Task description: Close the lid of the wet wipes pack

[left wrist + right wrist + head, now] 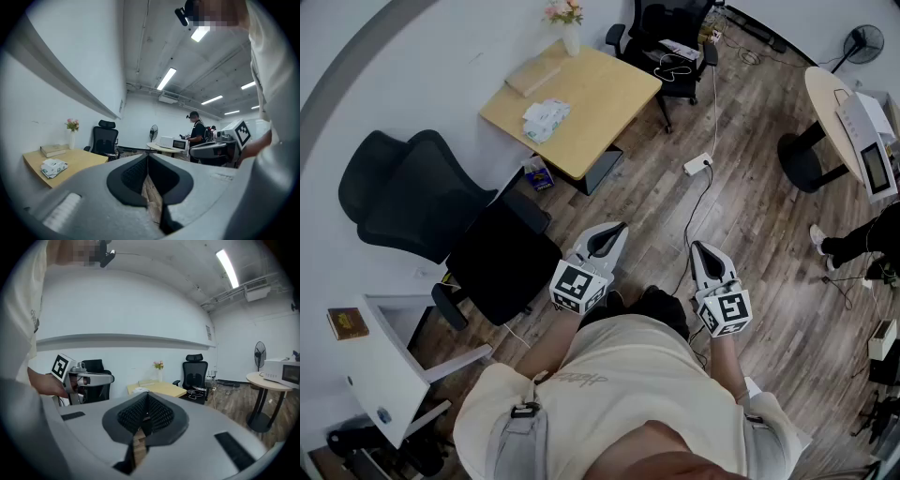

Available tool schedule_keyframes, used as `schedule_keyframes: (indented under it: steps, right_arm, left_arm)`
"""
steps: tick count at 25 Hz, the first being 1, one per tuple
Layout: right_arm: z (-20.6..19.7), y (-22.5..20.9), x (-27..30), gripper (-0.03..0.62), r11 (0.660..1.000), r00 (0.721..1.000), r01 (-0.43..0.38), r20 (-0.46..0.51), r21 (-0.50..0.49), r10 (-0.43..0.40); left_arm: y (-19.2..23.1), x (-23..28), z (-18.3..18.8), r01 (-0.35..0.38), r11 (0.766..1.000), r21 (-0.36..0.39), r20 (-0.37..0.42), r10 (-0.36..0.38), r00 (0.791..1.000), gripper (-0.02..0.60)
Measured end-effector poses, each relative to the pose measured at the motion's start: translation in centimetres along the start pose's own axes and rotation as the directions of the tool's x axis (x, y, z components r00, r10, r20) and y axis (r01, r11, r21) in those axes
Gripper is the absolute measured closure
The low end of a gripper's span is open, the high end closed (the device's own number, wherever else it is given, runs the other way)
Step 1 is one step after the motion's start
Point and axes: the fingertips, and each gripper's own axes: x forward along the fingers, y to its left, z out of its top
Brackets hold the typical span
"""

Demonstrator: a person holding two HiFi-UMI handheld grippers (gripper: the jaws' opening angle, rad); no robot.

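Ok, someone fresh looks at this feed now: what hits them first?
The left gripper and right gripper, held side by side low before the person, jaws together on nothing, over the wood floor. Further off, the yellow table carries the wet wipes pack, well clear of both grippers. A large black office chair stands at the left between them.

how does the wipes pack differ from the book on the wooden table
The white patterned soft wet wipes pack looks crumpled; the tan book is flat and straight-edged. The pack lies further in from the wall, the book right beside it. Both rest on the light wooden table.
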Motion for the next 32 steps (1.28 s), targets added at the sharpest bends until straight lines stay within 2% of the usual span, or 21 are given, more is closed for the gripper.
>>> schedule_keyframes:
  steps: [5, 10, 16, 23, 30, 32]
  right_arm:
    - [0.8, 0.0, 1.1, 0.592, 1.0, 0.999, 0.005, 0.04, 0.0, -0.005]
    - [1.0, -0.2, 1.9, 0.592, 1.0, 1.0, 0.0, 0.001, -0.028, 0.0]
    - [-0.1, -1.3, 3.6, 0.592, 1.0, 0.999, -0.022, -0.037, -0.004, 0.022]
    - [-0.3, -6.4, 7.7, 0.592, 0.997, 0.997, -0.061, -0.036, 0.038, 0.062]
    - [3.7, -12.9, 12.8, 0.592, 0.99, 0.988, -0.143, 0.06, -0.009, 0.144]
    - [4.1, -14.9, 13.7, 0.592, 0.985, 0.984, -0.169, 0.068, 0.017, 0.167]
  left_arm:
    - [1.3, 0.2, -0.7, -0.003, 1.0, -0.01, -0.008, 0.003, 1.0, 0.563]
    - [2.2, 0.9, -1.3, -0.008, 0.999, -0.047, -0.021, 0.007, 1.0, 0.563]
    - [3.7, 3.1, -3.2, -0.012, 0.997, -0.08, -0.074, 0.006, 0.997, 0.563]
    - [5.6, 8.3, -2.4, -0.045, 0.998, -0.05, -0.11, 0.039, 0.993, 0.563]
    - [7.4, 15.6, 1.5, -0.067, 0.997, 0.03, -0.108, 0.07, 0.992, 0.563]
    - [8.0, 17.6, 2.6, -0.09, 0.995, 0.033, -0.086, 0.093, 0.992, 0.563]
